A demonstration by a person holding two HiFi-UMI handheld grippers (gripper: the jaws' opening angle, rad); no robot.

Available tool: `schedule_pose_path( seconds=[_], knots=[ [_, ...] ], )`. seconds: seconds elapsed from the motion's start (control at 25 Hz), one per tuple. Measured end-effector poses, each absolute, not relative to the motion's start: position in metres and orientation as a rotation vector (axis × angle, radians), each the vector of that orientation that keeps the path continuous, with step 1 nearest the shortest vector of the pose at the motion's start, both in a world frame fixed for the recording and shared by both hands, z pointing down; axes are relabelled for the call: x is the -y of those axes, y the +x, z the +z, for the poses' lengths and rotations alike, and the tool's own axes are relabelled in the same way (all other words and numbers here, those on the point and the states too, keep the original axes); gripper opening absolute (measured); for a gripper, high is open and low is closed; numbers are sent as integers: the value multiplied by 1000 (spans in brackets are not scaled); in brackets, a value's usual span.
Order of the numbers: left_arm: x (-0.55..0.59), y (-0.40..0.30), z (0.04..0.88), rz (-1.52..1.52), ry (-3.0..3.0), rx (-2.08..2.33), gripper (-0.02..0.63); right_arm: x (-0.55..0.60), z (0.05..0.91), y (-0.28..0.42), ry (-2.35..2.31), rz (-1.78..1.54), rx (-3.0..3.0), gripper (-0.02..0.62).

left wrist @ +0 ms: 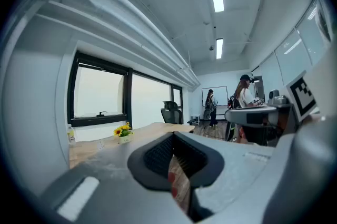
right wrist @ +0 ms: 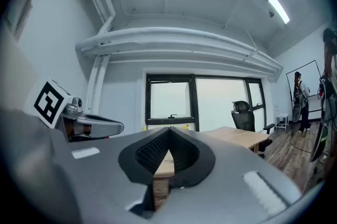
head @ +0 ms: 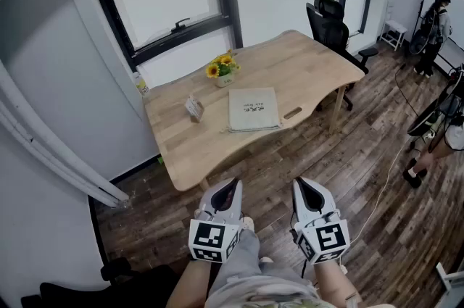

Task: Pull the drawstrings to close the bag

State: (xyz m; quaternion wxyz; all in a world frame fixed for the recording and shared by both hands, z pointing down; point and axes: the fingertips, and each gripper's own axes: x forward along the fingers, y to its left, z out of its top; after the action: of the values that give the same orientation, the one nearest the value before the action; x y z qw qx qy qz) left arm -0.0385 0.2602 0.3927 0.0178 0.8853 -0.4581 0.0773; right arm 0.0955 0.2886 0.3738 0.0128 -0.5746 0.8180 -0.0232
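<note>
Nothing of the task is done yet, as far as we can judge. The bag (head: 253, 109) lies flat on the table (head: 319, 67), pale and square, with no tongs near it. We cannot make out its drawstrings from here, nor whether its mouth is open or closed. All the steps are left: going up to the table, finding the strings, taking hold of them and pulling them to shut the bag.

We hold the left tongs (head: 226, 192) and the right tongs (head: 308, 192) side by side, low in the head view, over the wooden floor (head: 290, 154) and well apart from the table. Both are clenched with nothing between them. In the left gripper view the left tongs (left wrist: 176, 165) have their pads together and empty. The right gripper view shows the right tongs (right wrist: 166, 157) the same way.

The bag sits ahead of the tongs, roughly in line with the gap between them, near the middle of the table. The flowers (head: 222, 69) stand just behind it, toward the window.
</note>
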Motion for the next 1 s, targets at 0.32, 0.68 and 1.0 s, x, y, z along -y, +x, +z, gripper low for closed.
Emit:
schedule_pose_path(
  seconds=[0.32,0.68,1.0],
  knots=[
    [-240,-40,399,238,2733,1428,5,-267,377,92,-1770,-72,-2564,2],
    [-187,-46,411,243,2711,1417,5,-217,382,101,-1779,-63,-2558,3],
    [-106,-57,401,177,2696,1419,5,-140,377,100,-1772,-40,-2609,43]
  ],
)
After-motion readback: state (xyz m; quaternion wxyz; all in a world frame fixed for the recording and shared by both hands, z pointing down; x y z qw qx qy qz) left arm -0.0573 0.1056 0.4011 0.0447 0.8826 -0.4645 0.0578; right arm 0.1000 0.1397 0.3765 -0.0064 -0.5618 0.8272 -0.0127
